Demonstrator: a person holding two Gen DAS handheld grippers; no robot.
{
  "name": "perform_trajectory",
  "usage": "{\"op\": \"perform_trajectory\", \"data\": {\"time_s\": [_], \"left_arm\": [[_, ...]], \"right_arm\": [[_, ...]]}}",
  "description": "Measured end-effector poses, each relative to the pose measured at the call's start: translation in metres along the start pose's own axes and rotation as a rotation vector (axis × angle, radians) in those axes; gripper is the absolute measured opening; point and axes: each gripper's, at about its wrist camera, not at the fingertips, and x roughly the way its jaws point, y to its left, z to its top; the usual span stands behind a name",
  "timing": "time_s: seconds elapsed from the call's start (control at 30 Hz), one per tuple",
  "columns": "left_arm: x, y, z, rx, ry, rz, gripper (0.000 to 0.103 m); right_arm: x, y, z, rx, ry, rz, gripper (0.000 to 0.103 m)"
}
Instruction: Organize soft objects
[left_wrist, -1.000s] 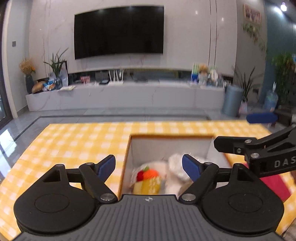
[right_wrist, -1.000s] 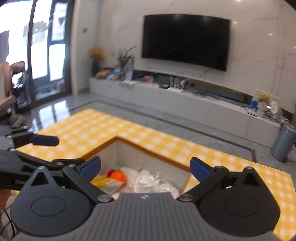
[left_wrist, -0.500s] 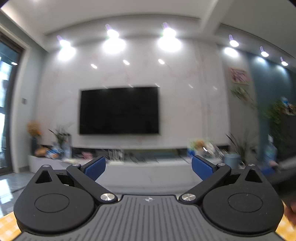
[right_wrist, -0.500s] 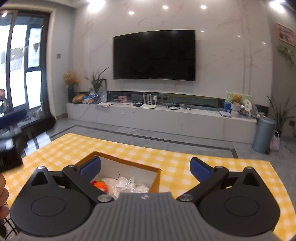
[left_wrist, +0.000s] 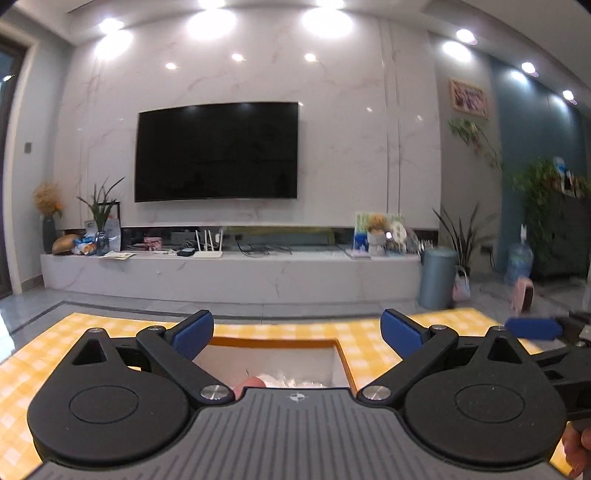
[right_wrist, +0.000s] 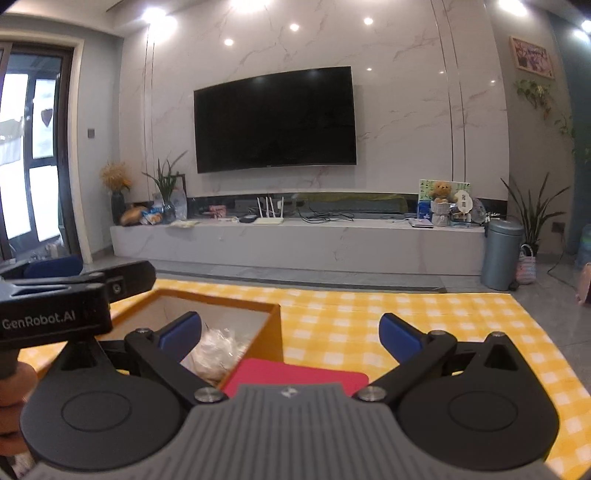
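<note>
An open cardboard box stands on the yellow checked tablecloth. Inside it I see crinkled clear plastic bags and a bit of a pink soft thing. A red flat cloth lies on the table right of the box. My left gripper is open and empty above the box's near side. My right gripper is open and empty above the red cloth and the box's right wall. Each gripper shows at the edge of the other's view.
The tablecloth covers the table on both sides of the box. Beyond the table are the floor, a long TV bench, a wall TV and a grey bin.
Both grippers lifted up from over the box and tilted toward the room. The left view swung to the ceiling, then came back down. The right gripper moved right, over the red cloth.
</note>
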Motion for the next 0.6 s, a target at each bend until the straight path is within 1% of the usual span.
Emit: {"op": "perform_trajectory", "data": {"time_s": [0.07,0.2,0.33,0.5,0.6], "left_arm": [[0.003,-0.005,-0.006,0.008,0.012,0.02,0.103],[0.009,-0.008,-0.014,-0.009,0.063,0.029,0.103],[0.009,-0.01,-0.022,0.003,0.107,0.036,0.103],[0.009,-0.009,-0.025,0.007,0.121,0.045,0.103],[0.011,-0.009,-0.026,-0.008,0.139,0.049,0.103]], "right_arm": [[0.003,0.0,-0.005,-0.009,0.008,0.003,0.1],[0.01,0.0,-0.009,-0.022,0.022,0.002,0.1],[0.015,0.0,-0.014,-0.042,0.047,-0.011,0.1],[0.021,-0.007,-0.017,-0.019,0.065,-0.003,0.1],[0.024,-0.005,-0.018,-0.015,0.076,-0.006,0.1]]}}
